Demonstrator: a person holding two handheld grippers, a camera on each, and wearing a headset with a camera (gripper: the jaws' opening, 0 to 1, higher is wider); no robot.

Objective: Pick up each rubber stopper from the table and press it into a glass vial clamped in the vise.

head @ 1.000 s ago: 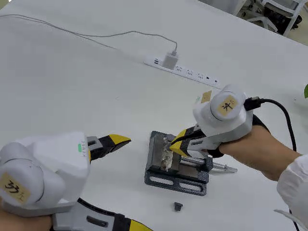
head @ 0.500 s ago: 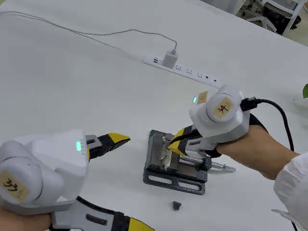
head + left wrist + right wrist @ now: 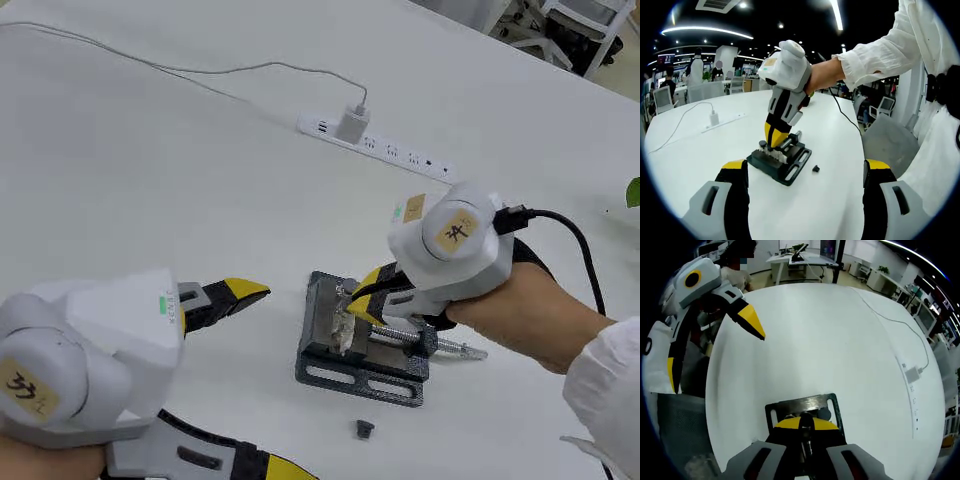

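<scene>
Head view: you're holding the right gripper (image 3: pixel 357 301) clenched over the vise (image 3: pixel 345 375); left gripper (image 3: pixel 276 379) hanging spread open, loose rubber stopper (image 3: pixel 365 429) lying straight ahead of it

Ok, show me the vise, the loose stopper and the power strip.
vise (image 3: pixel 348 377), head view, front base plate.
loose stopper (image 3: pixel 364 430), head view, its top.
power strip (image 3: pixel 400 152), head view, middle sockets.

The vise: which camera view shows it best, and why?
The left gripper view: the whole vise shows from the side. The head view has the right gripper covering part of it. The right gripper view catches its far end past its own jaws.
</scene>
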